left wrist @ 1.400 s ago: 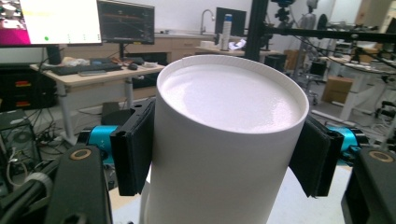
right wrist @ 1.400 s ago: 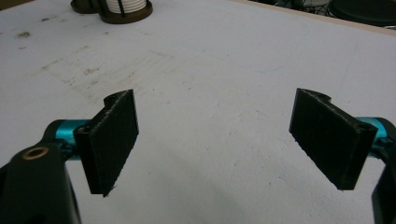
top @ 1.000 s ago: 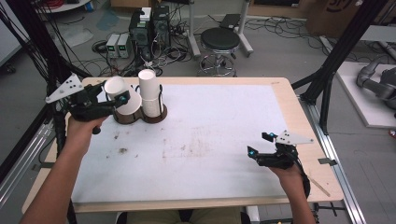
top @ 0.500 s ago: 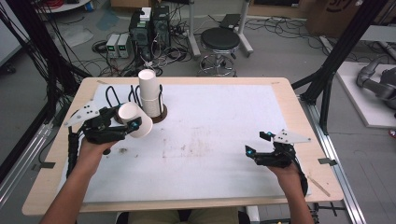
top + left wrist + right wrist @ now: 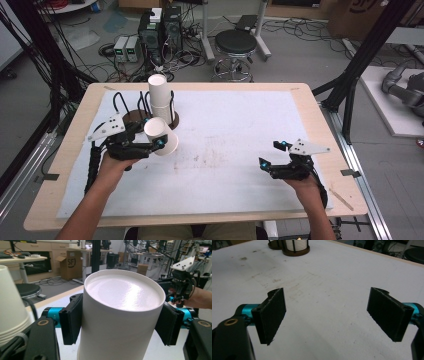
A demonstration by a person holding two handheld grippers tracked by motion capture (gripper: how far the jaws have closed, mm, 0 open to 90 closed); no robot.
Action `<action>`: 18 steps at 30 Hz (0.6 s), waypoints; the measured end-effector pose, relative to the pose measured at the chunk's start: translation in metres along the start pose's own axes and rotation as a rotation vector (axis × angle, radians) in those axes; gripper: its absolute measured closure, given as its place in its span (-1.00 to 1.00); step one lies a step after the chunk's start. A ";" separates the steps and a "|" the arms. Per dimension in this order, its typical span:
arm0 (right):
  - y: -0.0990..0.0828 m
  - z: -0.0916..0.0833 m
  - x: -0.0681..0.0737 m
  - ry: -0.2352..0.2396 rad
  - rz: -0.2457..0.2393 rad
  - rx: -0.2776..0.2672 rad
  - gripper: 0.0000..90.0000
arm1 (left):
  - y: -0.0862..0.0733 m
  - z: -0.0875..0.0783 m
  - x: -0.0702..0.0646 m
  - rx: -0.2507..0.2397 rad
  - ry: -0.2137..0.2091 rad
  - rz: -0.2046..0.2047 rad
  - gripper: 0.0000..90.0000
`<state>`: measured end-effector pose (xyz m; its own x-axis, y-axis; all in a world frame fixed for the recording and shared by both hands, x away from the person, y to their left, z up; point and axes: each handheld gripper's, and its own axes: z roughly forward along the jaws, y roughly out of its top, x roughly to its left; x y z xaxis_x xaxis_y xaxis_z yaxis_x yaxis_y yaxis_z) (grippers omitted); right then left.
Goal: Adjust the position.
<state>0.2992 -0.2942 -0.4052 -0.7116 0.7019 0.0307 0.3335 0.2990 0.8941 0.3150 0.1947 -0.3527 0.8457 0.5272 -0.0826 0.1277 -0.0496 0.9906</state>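
Brightness: even, bright indoor light from overhead across all three views.
Shadows: soft and faint on the worktop (image 5: 240, 165).
Glare: a sheen on the white cup (image 5: 122, 315) bottom in the left gripper view.
Focus: slightly soft throughout; the background blurs behind the cup.

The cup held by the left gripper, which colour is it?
White, plain; the cup shows best in the left gripper view, between the two black jaws.

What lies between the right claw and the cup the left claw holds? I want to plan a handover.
Nothing: in the high view, bare stained white sheet runs from the open right claw to the paper cup in the left claw.
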 end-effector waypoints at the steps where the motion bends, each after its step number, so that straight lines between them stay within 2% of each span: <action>1: 0.001 0.001 0.001 0.027 0.002 0.000 -0.65 | -0.001 0.004 -0.001 0.005 -0.011 0.002 -0.30; 8: 0.002 0.005 0.005 0.086 0.025 -0.014 -0.65 | -0.006 0.016 -0.004 0.012 -0.044 -0.004 -0.30; 9: 0.003 0.007 0.007 0.116 0.025 -0.011 -0.65 | -0.008 0.019 -0.006 0.013 -0.057 -0.003 -0.30; 10: 0.003 0.007 0.007 0.116 0.025 -0.011 -0.65 | -0.008 0.019 -0.006 0.013 -0.057 -0.003 -0.30; 13: 0.007 0.012 0.014 0.152 -0.005 -0.009 -0.65 | -0.012 0.028 -0.011 0.022 -0.095 0.003 -0.30; 18: 0.011 0.017 0.022 0.194 -0.033 -0.011 -0.65 | -0.014 0.035 -0.016 0.026 -0.123 0.011 -0.30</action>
<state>0.2975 -0.2644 -0.4020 -0.8280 0.5541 0.0861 0.3025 0.3120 0.9006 0.3174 0.1574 -0.3692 0.9040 0.4188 -0.0857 0.1299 -0.0782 0.9884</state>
